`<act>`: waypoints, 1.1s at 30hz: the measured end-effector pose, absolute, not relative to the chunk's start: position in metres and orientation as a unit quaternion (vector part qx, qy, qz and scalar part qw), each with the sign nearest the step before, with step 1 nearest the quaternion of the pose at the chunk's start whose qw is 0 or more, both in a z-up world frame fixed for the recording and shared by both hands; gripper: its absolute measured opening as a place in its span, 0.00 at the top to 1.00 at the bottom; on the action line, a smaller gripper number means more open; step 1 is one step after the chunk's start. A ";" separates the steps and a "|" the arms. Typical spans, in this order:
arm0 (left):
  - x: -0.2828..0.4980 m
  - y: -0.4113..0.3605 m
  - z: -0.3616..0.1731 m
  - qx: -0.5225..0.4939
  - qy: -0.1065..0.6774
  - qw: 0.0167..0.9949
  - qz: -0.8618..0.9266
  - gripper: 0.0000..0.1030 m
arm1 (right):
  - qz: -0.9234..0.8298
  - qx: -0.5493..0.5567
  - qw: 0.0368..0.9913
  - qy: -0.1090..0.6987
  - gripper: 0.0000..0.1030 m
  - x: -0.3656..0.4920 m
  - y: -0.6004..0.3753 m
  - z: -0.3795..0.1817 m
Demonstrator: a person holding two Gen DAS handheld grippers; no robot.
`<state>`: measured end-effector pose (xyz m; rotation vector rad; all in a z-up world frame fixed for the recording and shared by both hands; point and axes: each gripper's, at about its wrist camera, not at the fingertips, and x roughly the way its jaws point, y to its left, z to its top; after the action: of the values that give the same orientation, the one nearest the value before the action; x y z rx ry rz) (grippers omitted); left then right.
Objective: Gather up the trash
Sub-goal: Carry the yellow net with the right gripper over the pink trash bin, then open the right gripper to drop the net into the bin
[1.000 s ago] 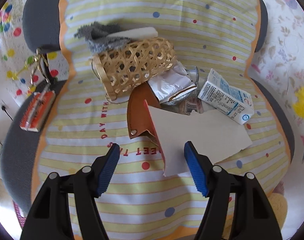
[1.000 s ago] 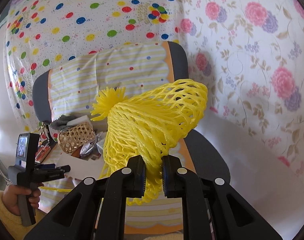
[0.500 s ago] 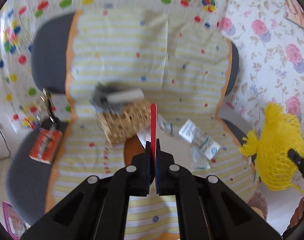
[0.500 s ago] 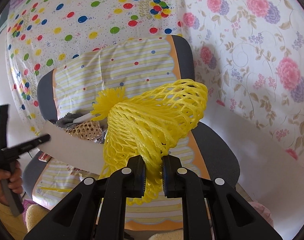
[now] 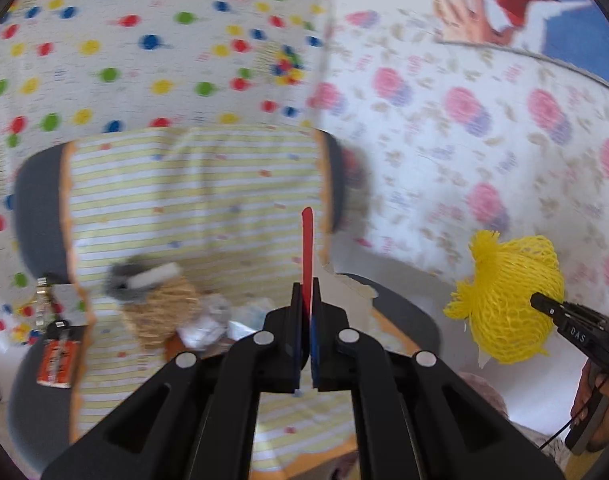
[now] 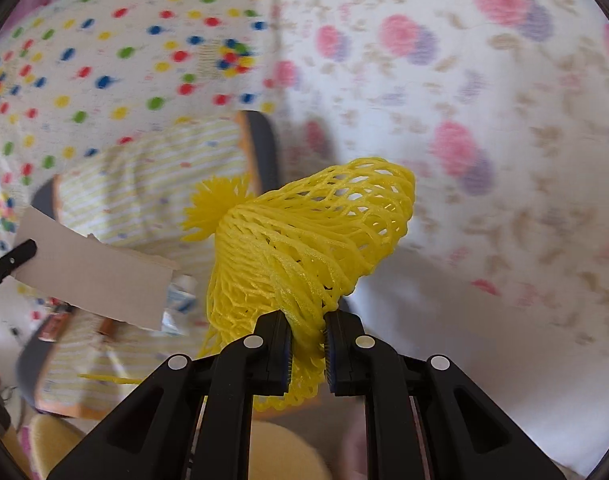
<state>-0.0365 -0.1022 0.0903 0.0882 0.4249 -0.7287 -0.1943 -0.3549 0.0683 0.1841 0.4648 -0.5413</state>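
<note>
My left gripper [image 5: 306,312] is shut on a flat piece of cardboard [image 5: 306,252], seen edge-on as a thin red strip standing up between the pads. In the right wrist view the same cardboard [image 6: 92,276] shows its pale face, held up in the air at the left. My right gripper [image 6: 307,344] is shut on a yellow foam net sleeve [image 6: 316,240], which bulges upward from the pads. The left wrist view shows that yellow net [image 5: 508,296] at the right, level with the cardboard. More litter, a crumpled wrapper [image 5: 202,326] and a carton, lies on the striped seat cloth [image 5: 192,208].
A woven bamboo basket [image 5: 160,308] lies tipped on the grey chair [image 5: 36,208], with a grey cloth and white object [image 5: 144,276] behind it. An orange pack [image 5: 56,356] and keys sit at the left. Dotted and floral sheets hang behind. A yellow cushion [image 6: 280,456] lies below.
The left gripper shut on the cardboard and lifted it off the seat, turning it edge-on. The right gripper, still holding the yellow net, swung sideways; the view shifted toward the floral wall.
</note>
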 end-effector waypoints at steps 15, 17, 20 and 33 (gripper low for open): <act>-0.097 -0.258 -0.020 0.122 0.302 0.805 -0.495 0.99 | -0.394 0.172 0.809 0.401 0.71 -0.270 -0.458 -0.096; -0.098 -0.265 -0.026 0.132 0.307 0.802 -0.496 0.99 | -0.380 0.202 0.803 0.412 0.54 -0.264 -0.470 -0.118; -0.100 -0.272 -0.030 0.148 0.311 0.797 -0.497 0.99 | -0.368 0.218 0.799 0.423 0.46 -0.259 -0.472 -0.131; -0.130 -0.323 -0.055 0.214 0.331 0.737 -0.549 0.99 | -0.387 0.189 0.831 0.352 0.44 -0.296 -0.459 -0.072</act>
<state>-0.1295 -0.3234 -0.0546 0.4709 0.7276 -1.2055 -0.2958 -0.4590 -0.0719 0.3998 0.7461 -0.8202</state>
